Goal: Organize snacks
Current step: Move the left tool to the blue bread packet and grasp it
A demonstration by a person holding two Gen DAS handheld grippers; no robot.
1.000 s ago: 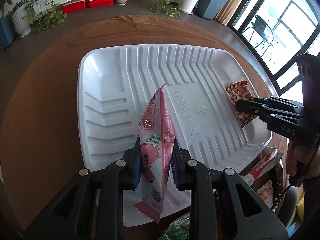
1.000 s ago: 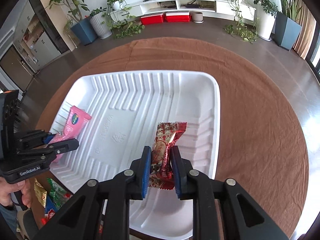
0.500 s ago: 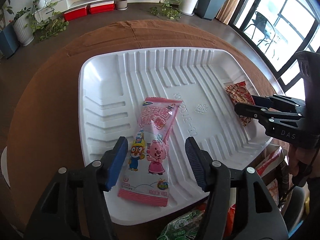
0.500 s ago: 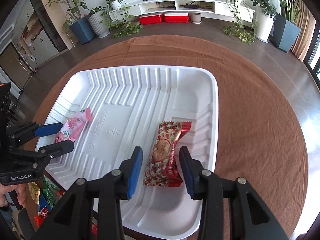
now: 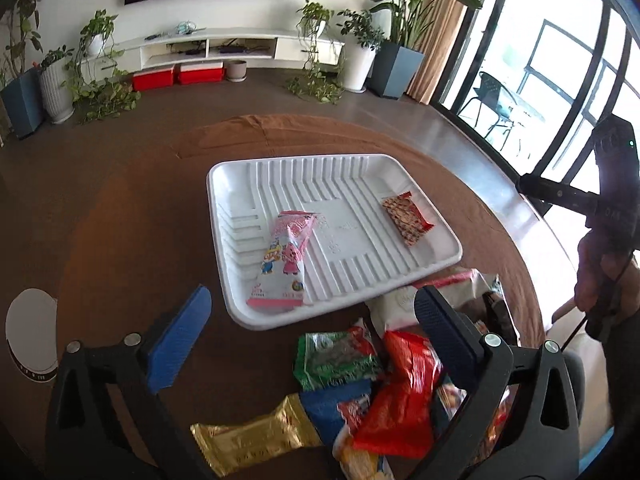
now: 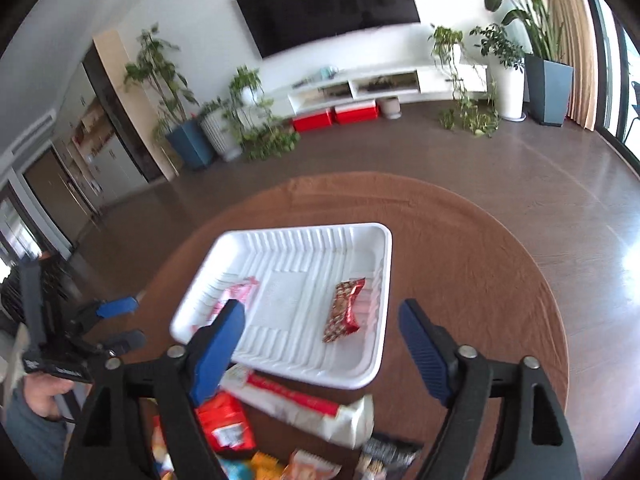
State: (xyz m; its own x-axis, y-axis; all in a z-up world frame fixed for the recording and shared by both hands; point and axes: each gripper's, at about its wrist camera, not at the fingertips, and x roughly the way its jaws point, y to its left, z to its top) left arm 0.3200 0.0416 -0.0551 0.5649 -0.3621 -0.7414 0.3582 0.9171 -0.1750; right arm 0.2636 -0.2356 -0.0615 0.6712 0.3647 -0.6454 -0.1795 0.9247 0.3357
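Note:
A white ribbed tray (image 5: 360,184) (image 6: 376,376) sits on the round brown table. In it lie a pink cartoon snack pack (image 5: 286,258) (image 6: 240,292) on the left and a red patterned snack pack (image 5: 406,220) (image 6: 344,310) on the right. My left gripper (image 5: 308,328) is open and empty, above the table in front of the tray. My right gripper (image 6: 320,340) is open and empty, raised above the tray's near edge. A pile of loose snacks (image 5: 360,392) (image 6: 296,404) lies in front of the tray.
The pile holds a gold bar (image 5: 252,436), a green pack (image 5: 336,360), a red pack (image 5: 400,400) and a long white-and-red pack (image 6: 304,404). A white round disc (image 5: 28,332) lies at the table's left edge. The other gripper shows at the right (image 5: 576,196) and left (image 6: 100,324).
Both grippers opened wide, released their snack packs into the tray, and pulled back and up away from it. The pile of loose snacks has come into view.

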